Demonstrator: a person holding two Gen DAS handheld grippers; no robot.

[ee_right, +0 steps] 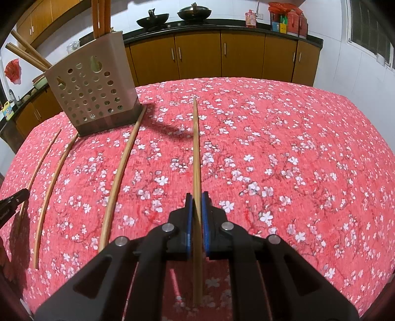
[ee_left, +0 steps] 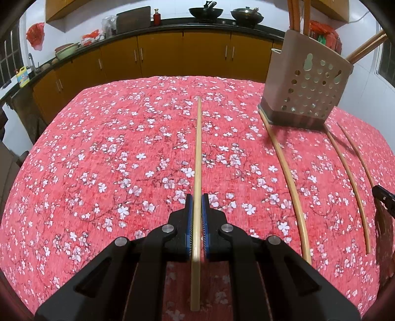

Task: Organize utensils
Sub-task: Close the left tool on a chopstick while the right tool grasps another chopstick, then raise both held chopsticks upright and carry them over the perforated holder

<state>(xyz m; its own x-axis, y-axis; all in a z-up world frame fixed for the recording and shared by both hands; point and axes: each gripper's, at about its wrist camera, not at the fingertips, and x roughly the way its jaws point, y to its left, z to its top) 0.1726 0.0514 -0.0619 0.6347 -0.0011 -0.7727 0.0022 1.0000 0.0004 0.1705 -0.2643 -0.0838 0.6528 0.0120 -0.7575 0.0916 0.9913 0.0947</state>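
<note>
My left gripper (ee_left: 197, 200) is shut on a pale wooden chopstick (ee_left: 198, 153) that points forward above the red floral tablecloth. My right gripper (ee_right: 196, 198) is shut on another chopstick (ee_right: 196, 148), also pointing forward. A beige perforated utensil holder (ee_left: 306, 81) with several chopsticks standing in it sits at the right of the left wrist view, and at the left of the right wrist view (ee_right: 91, 89). Three loose chopsticks (ee_left: 288, 172) lie on the cloth in front of the holder; they also show in the right wrist view (ee_right: 121, 170).
The table (ee_left: 98, 148) is covered by the red cloth with white blossoms. Behind it run yellow cabinets (ee_left: 160, 54) under a dark counter with two woks (ee_left: 206, 11). The other gripper's tip shows at the right edge (ee_left: 384, 197) and at the left edge (ee_right: 12, 200).
</note>
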